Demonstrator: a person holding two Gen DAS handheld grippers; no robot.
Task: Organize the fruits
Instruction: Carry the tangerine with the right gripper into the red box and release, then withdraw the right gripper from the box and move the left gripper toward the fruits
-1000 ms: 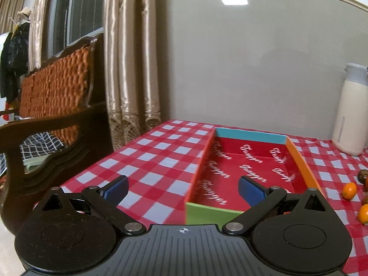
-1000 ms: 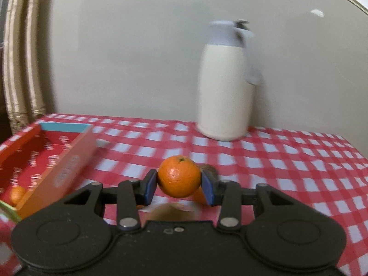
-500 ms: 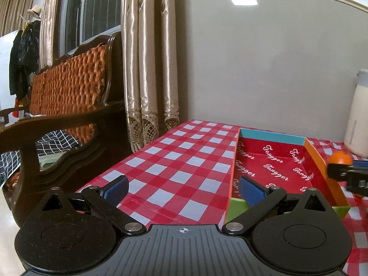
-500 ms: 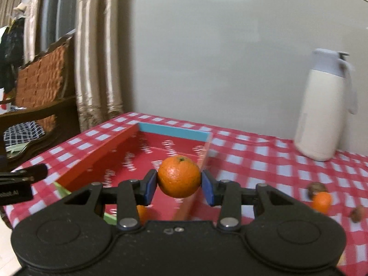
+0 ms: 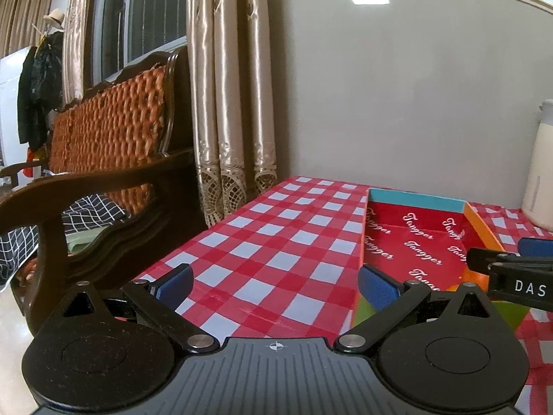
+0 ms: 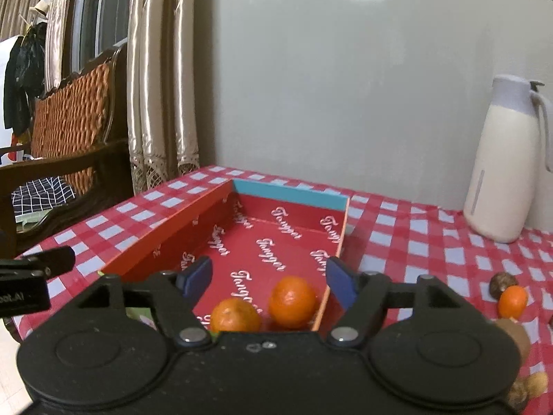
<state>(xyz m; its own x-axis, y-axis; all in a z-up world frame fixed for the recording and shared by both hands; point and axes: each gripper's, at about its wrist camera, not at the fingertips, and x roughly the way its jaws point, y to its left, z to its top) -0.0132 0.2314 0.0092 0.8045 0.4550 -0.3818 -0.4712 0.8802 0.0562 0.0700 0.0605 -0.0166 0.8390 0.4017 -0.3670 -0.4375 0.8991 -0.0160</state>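
A red cardboard box (image 6: 221,195) printed "Tangger", with an orange side wall and a blue far wall, lies on the checked table; it also shows in the left wrist view (image 5: 414,242). Two oranges (image 6: 292,301) (image 6: 235,315) lie at its near end. My right gripper (image 6: 268,278) is open and empty, just above the oranges. My left gripper (image 5: 274,285) is open and empty over the tablecloth, left of the box. The right gripper's finger (image 5: 511,269) shows at the right edge of the left wrist view.
A white thermos jug (image 6: 501,166) stands at the back right. A small orange (image 6: 512,300), a brown nut-like fruit (image 6: 503,282) and more brown fruits (image 6: 518,339) lie on the table right of the box. A wooden bench (image 5: 103,159) and curtains (image 5: 228,103) stand to the left.
My right gripper carried the orange left over the box, then opened; the orange now lies in the box beside another one. My left gripper shifted left.
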